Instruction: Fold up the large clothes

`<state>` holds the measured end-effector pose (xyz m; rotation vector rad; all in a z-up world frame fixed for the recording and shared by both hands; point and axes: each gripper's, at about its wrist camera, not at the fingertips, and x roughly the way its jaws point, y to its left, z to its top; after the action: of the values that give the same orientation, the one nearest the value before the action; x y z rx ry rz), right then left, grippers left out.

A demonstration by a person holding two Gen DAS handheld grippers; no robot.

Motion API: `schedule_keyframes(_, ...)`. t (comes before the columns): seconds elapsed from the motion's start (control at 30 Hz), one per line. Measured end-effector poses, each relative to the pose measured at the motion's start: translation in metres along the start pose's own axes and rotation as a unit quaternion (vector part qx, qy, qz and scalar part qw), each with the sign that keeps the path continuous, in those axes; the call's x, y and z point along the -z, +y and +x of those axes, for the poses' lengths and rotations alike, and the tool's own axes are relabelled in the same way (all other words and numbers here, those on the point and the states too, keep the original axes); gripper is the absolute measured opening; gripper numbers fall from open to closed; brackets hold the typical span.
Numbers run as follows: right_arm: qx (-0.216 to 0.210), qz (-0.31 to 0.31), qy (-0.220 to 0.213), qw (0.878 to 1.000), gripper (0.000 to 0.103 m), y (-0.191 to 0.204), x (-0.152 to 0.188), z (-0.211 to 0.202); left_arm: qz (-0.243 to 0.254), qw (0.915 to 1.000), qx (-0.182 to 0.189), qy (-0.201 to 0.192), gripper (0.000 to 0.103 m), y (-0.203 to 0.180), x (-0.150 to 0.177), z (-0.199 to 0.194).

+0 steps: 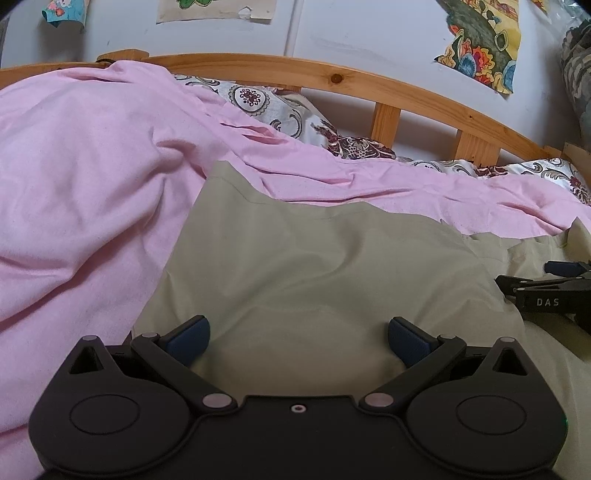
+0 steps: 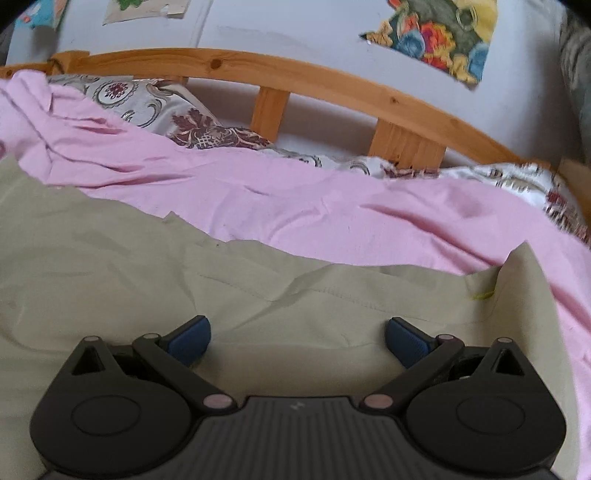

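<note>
1. Pink sheet [image 1: 92, 177] is spread over the bed; its near part is hidden under the khaki garment [image 1: 314, 277], left and right edges cut off by both frames.
2. Khaki garment is laid on the pink sheet, directly ahead of both grippers; near edge hidden behind gripper bodies, type of garment can't be told. A stitched hem [image 2: 332, 291] and 1 upturned corner [image 2: 524, 273] are seen in right wrist view.
3. Wooden headboard [image 1: 332, 77] is partly masked by sheet and patterned pillows [image 1: 258, 103]; pillow count unclear.
4. 3 pictures are seen on the wall [image 1: 369, 33], all cropped at top.
5. Left gripper [image 1: 299, 341]: spread wide, nothing held.
6. Right gripper [image 2: 298, 341]: spread wide, nothing held; frame slightly blurred. It's only partly seen at the right edge of left view [image 1: 546, 291].
</note>
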<state>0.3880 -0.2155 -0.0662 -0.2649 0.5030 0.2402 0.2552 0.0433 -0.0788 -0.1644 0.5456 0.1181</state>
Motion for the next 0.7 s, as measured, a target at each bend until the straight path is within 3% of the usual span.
schedule_keyframes(0.7, 0.023, -0.017, -0.013, 0.999, 0.103, 0.009, 0.003, -0.007, -0.008, 0.9999, 0.01, -0.01, 0.102, 0.003, 0.003, -0.002)
